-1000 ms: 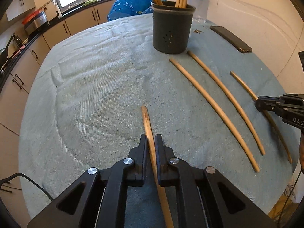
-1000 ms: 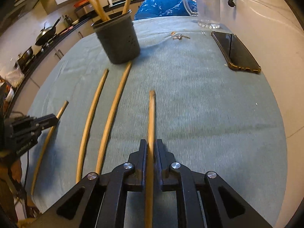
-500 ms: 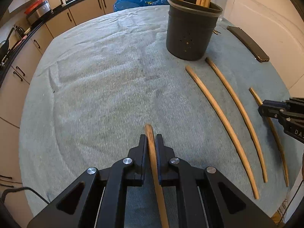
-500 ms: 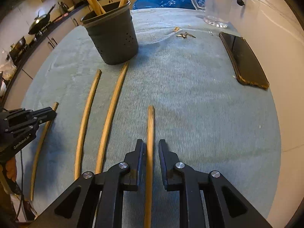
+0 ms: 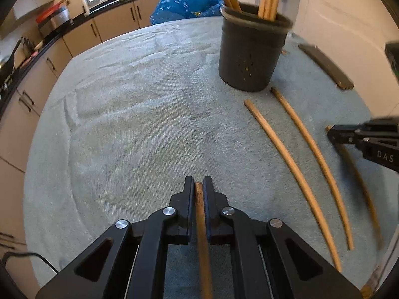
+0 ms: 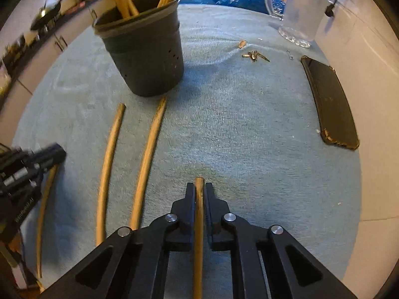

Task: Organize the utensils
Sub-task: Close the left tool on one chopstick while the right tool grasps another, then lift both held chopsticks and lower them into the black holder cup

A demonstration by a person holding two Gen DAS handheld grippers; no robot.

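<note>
In the left wrist view, the left gripper (image 5: 198,186) pinched a wooden stick (image 5: 202,236) between its fingers, low over the table's near edge. The dark holder (image 5: 250,57) with more sticks in it stood toward the far right side of the green cloth (image 5: 129,124). Two long sticks (image 5: 294,172) lay just in front of the holder. The right gripper (image 5: 333,133) showed at the right edge.

In the right wrist view, the right gripper (image 6: 199,188) was squeezed tight on another wooden stick (image 6: 198,229) near the table's near edge. A phone (image 6: 329,102) lay by the right edge. A clear jug (image 6: 299,10) stood at the far right corner.
</note>
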